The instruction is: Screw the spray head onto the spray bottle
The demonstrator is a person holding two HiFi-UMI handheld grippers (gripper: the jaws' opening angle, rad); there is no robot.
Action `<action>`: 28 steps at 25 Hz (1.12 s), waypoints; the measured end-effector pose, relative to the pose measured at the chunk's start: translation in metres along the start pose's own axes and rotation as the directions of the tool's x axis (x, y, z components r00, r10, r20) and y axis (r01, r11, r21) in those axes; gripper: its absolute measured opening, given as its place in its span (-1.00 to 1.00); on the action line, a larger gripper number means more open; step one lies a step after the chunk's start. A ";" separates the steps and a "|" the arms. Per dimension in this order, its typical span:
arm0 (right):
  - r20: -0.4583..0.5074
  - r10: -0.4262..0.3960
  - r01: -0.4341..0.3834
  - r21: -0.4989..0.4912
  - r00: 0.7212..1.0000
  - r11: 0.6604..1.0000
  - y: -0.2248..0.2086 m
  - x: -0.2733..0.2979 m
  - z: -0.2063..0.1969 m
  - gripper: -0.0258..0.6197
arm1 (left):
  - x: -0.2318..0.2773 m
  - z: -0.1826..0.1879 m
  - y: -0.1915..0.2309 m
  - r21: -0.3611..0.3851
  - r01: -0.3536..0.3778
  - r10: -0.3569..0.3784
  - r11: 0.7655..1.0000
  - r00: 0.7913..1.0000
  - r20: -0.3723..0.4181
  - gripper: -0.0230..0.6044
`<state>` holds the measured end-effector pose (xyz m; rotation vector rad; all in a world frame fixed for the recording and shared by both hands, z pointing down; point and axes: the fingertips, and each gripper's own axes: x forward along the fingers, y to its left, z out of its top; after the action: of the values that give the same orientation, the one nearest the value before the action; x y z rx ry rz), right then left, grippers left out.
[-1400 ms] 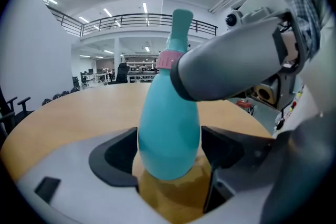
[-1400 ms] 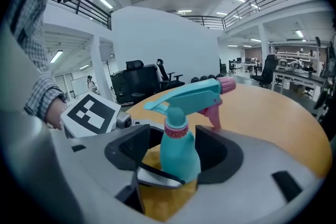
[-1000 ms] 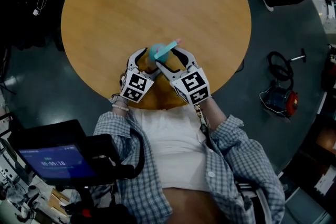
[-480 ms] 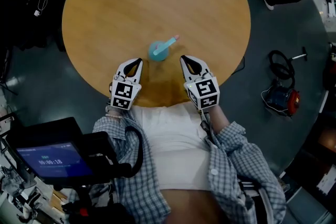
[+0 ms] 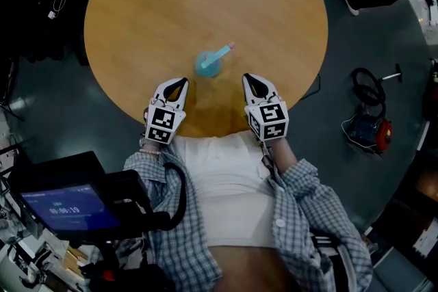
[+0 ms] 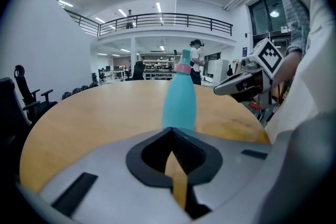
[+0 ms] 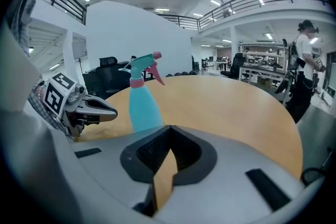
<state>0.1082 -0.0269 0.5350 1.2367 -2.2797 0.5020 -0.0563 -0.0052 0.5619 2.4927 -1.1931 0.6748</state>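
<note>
A teal spray bottle (image 5: 208, 64) stands upright on the round wooden table (image 5: 205, 3), with its teal spray head (image 7: 143, 64) and pink trigger on top above a pink collar. It appears straight ahead in the left gripper view as the bottle (image 6: 179, 98). My left gripper (image 5: 177, 84) hangs near the table's front edge, left of the bottle, shut and empty. My right gripper (image 5: 250, 81) is on the bottle's right, also shut with nothing in it. Neither touches the bottle.
A monitor on a stand (image 5: 68, 205) sits at lower left. Cables and a red-and-blue device (image 5: 366, 132) lie on the dark floor to the right of the table. A person (image 7: 304, 68) stands far off beyond the table.
Both grippers let go of the bottle, drew back toward the table's front edge and shut. The bottle stays standing on its own.
</note>
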 end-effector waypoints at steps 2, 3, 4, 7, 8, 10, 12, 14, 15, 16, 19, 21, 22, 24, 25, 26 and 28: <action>-0.015 -0.003 0.003 0.002 1.000 1.000 -0.002 0.001 -0.002 -0.94 | 0.001 0.001 0.000 -0.003 -0.001 0.001 1.000 1.000 0.002 -0.91; -0.025 -0.004 0.004 0.006 1.000 1.000 -0.002 0.002 -0.003 -0.94 | 0.001 0.001 0.000 -0.003 -0.001 0.001 1.000 1.000 0.003 -0.91; -0.033 -0.003 0.003 0.011 0.999 1.000 -0.003 0.002 -0.004 -0.94 | 0.001 0.002 0.000 -0.003 -0.002 0.002 1.000 1.000 0.002 -0.91; -0.046 0.007 -0.006 0.015 0.999 1.000 0.000 0.003 -0.006 -0.94 | 0.001 0.001 0.000 -0.004 -0.003 0.003 1.000 1.000 0.000 -0.91; -0.048 0.010 -0.009 0.013 0.999 1.000 0.000 0.004 -0.007 -0.94 | 0.001 0.001 0.000 -0.005 -0.003 0.003 1.000 1.000 0.000 -0.91; -0.049 0.015 -0.014 0.012 0.999 1.000 0.001 0.004 -0.006 -0.94 | 0.001 0.002 0.000 -0.009 -0.003 0.003 1.000 1.000 0.001 -0.91; -0.048 0.019 -0.018 0.016 0.999 1.000 0.002 0.004 -0.006 -0.94 | 0.001 0.002 0.000 -0.010 -0.004 0.004 1.000 1.000 0.002 -0.91; -0.050 0.022 -0.021 0.017 0.999 1.000 0.004 0.004 -0.007 -0.94 | 0.000 0.000 0.001 -0.010 -0.005 0.005 1.000 1.000 0.001 -0.91; -0.049 0.021 -0.020 0.018 0.999 1.000 0.004 0.004 -0.008 -0.94 | 0.000 0.000 0.001 -0.010 -0.005 0.005 1.000 1.000 0.001 -0.91; -0.048 0.019 -0.018 0.019 0.999 1.000 0.004 0.004 -0.008 -0.94 | -0.001 0.000 0.001 -0.010 -0.005 0.005 1.000 1.000 0.001 -0.91; -0.042 0.017 -0.015 0.033 0.999 0.999 0.002 0.004 -0.007 -0.94 | 0.000 0.002 0.001 -0.010 -0.005 0.005 1.000 1.000 0.004 -0.91; -0.043 0.018 -0.017 0.039 0.999 0.999 0.001 0.005 -0.006 -0.94 | 0.001 0.003 0.002 -0.010 -0.006 0.006 1.000 1.000 0.005 -0.91; -0.045 0.020 -0.018 0.038 0.999 0.999 0.001 0.005 -0.007 -0.94 | 0.002 0.003 0.002 -0.011 -0.006 0.006 1.000 1.000 0.005 -0.91; -0.052 0.022 -0.021 0.026 0.998 0.999 0.003 0.005 -0.008 -0.94 | 0.001 0.001 0.001 -0.012 -0.005 0.005 1.000 1.000 0.004 -0.91; -0.057 0.023 -0.022 0.016 0.998 1.000 0.004 0.005 -0.009 -0.94 | 0.001 0.000 0.000 -0.013 -0.004 0.004 1.000 1.000 0.002 -0.91; -0.062 0.023 -0.023 0.007 0.998 1.000 0.005 0.005 -0.010 -0.94 | 0.001 -0.001 0.000 -0.014 -0.003 0.003 1.000 1.000 0.001 -0.91; -0.068 0.025 -0.025 0.003 0.997 1.000 0.005 0.006 -0.010 -0.94 | 0.001 -0.001 -0.001 -0.013 -0.002 0.002 1.000 1.000 -0.002 -0.91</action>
<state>0.1034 -0.0233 0.5462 1.1752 -2.2410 0.5470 -0.0554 -0.0051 0.5630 2.4801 -1.1956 0.6676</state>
